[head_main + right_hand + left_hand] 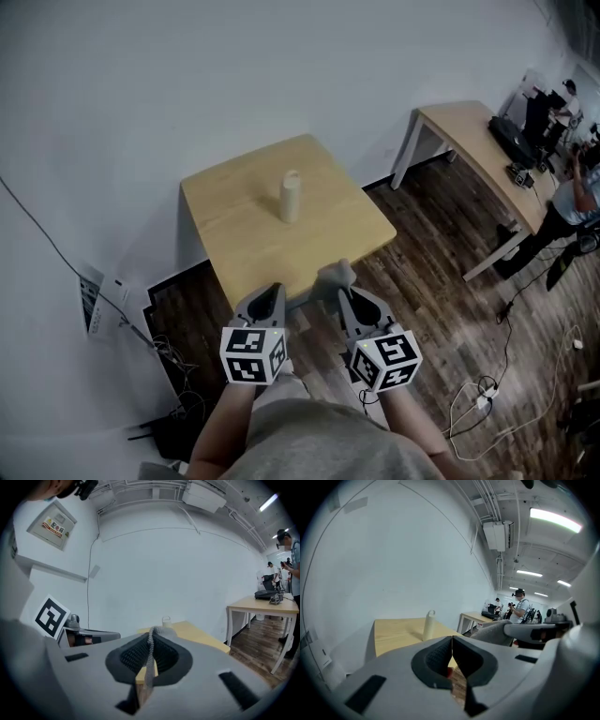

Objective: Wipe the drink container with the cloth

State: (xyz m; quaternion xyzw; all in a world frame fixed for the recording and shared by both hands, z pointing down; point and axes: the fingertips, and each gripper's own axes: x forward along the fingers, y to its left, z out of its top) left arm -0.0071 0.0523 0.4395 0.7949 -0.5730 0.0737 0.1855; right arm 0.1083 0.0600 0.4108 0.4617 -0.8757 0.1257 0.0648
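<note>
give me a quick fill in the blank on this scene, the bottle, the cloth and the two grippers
1. Of the left gripper and the right gripper, the cloth is clamped in the ____ one.
2. The other gripper's jaws are together with ____ between them.
3. The drink container stands ____ on the table, with neither gripper touching it.
Missing words: right; nothing; upright.

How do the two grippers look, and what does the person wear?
Both the left gripper and right gripper are grey wedge-shaped shells with dark ribbed pads. Each carries a white cube with black square markers. The person wears a grey top.
</note>
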